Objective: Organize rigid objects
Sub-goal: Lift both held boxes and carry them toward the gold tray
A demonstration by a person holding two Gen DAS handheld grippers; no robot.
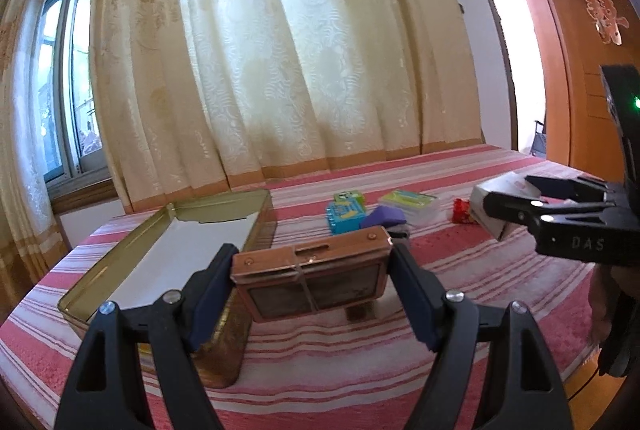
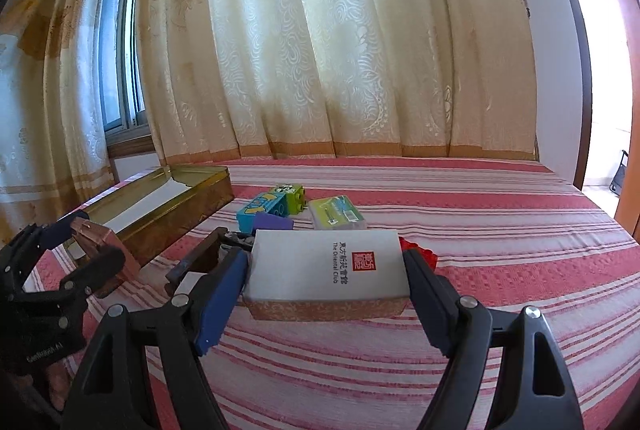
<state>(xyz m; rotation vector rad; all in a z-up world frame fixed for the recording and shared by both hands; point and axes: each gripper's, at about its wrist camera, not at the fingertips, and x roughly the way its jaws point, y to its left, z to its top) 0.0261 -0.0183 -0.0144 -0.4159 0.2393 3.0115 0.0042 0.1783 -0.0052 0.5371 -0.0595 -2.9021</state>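
Note:
My left gripper (image 1: 310, 270) is shut on a copper-coloured rectangular case (image 1: 312, 276) and holds it above the bed, just right of the open gold tin (image 1: 168, 246). My right gripper (image 2: 326, 272) is shut on a white box with a red seal and a patterned base (image 2: 326, 268), held above the bed. In the left wrist view the right gripper (image 1: 508, 207) shows at the right with the white box (image 1: 494, 199). In the right wrist view the left gripper (image 2: 86, 248) shows at the left with the copper case (image 2: 102, 248) beside the tin (image 2: 160, 205).
On the red striped bed (image 2: 480, 230) lie blue and green toy blocks (image 2: 270, 205), a purple piece (image 2: 274, 221), a clear card box (image 2: 338, 216), a red item (image 1: 461, 210) and a dark wooden box (image 2: 200, 258). Curtains (image 2: 320, 29) hang behind.

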